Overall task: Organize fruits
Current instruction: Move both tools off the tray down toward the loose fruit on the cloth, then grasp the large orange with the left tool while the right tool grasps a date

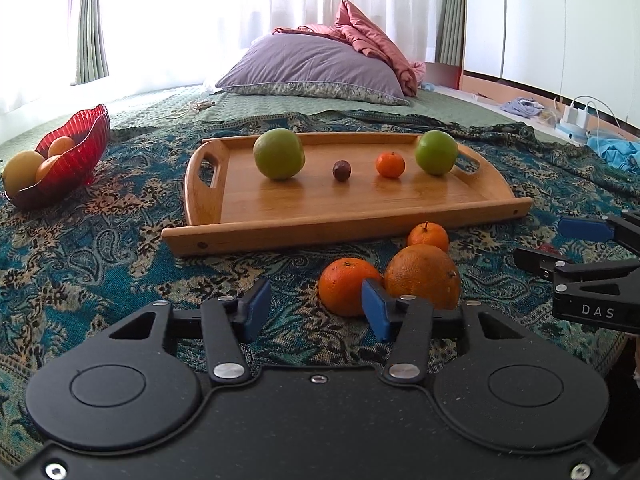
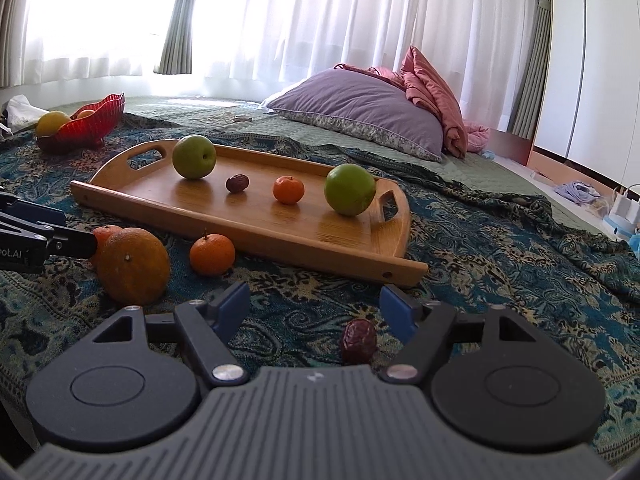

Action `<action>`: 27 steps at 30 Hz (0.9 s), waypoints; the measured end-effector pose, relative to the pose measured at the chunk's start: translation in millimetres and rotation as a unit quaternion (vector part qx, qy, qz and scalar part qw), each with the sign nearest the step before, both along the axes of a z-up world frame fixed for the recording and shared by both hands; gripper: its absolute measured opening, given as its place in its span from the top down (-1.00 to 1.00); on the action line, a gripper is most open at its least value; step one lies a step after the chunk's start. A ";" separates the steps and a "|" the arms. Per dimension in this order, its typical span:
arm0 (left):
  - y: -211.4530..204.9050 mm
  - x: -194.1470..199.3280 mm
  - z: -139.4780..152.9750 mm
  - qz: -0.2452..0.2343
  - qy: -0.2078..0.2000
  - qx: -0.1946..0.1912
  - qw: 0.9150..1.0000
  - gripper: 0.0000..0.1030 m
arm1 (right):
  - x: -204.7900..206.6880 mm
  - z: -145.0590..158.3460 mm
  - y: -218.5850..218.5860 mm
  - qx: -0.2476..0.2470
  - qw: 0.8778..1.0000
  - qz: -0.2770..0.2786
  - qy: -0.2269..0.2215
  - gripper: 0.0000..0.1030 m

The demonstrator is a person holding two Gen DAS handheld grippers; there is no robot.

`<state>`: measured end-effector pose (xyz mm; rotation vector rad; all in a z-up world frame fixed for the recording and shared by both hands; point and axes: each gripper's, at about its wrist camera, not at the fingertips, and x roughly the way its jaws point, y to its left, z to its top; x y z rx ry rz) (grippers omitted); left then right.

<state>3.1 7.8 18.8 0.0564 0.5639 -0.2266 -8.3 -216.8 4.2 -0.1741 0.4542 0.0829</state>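
A wooden tray [image 1: 320,204] [image 2: 240,216] holds two green apples [image 1: 279,153] [image 1: 436,152], a dark date [image 1: 342,170] and a small mandarin [image 1: 390,165]. In front of it on the cloth lie a large orange [image 1: 424,276] [image 2: 133,266], a medium orange [image 1: 348,286] and a small mandarin [image 1: 428,236] [image 2: 212,255]. My left gripper [image 1: 316,308] is open and empty, its right pad beside the medium orange. My right gripper [image 2: 314,312] is open over a loose date [image 2: 359,341] that lies between its fingers, untouched.
A red glass bowl [image 1: 76,148] [image 2: 92,120] with yellow and orange fruit stands at the far left. A purple pillow [image 1: 316,68] and pink blanket [image 1: 376,40] lie behind the tray. The patterned cloth [image 1: 100,240] covers the bed. Chargers [image 1: 576,118] sit at the right.
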 end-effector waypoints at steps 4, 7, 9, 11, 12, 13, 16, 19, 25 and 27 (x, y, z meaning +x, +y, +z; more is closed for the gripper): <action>0.2 2.8 0.1 -0.002 0.002 -0.011 1.000 0.12 | -4.0 -2.6 -1.4 -0.008 1.000 -0.008 -0.001 -0.39; 0.9 5.8 0.1 -0.007 0.007 -0.026 1.000 0.16 | -5.7 -4.9 -3.2 -0.005 1.000 -0.016 0.002 -0.18; 0.8 8.1 -0.9 -0.013 0.016 -0.038 0.999 0.18 | -5.9 -6.2 -4.7 0.001 1.000 -0.024 0.003 0.03; -0.8 9.0 -2.7 -0.018 0.020 -0.046 0.999 0.27 | -7.2 -7.4 -6.6 0.007 0.999 -0.031 0.002 0.10; -1.9 9.5 -3.6 -0.019 0.020 -0.045 0.999 0.27 | -7.6 -7.7 -7.6 0.010 0.999 -0.034 0.002 0.15; -3.6 10.4 -4.9 -0.019 0.022 -0.043 0.999 0.27 | -8.0 -7.6 -8.2 0.011 0.999 -0.036 0.001 0.16; -4.6 13.8 -7.6 -0.019 0.028 -0.055 0.998 0.27 | -9.9 -7.7 -10.8 0.014 0.999 -0.048 -0.004 0.26; -6.8 18.6 -9.9 -0.016 0.035 -0.059 0.998 0.26 | -10.6 -7.9 -13.8 0.017 0.998 -0.060 -0.007 0.29; -7.5 23.4 -12.5 -0.012 0.038 -0.062 0.997 0.27 | -10.7 -11.8 -17.1 0.020 0.998 -0.066 0.001 0.30; -7.5 24.3 -12.6 -0.010 0.038 -0.065 0.997 0.27 | -10.9 -13.3 -17.6 0.024 0.998 -0.064 0.005 0.30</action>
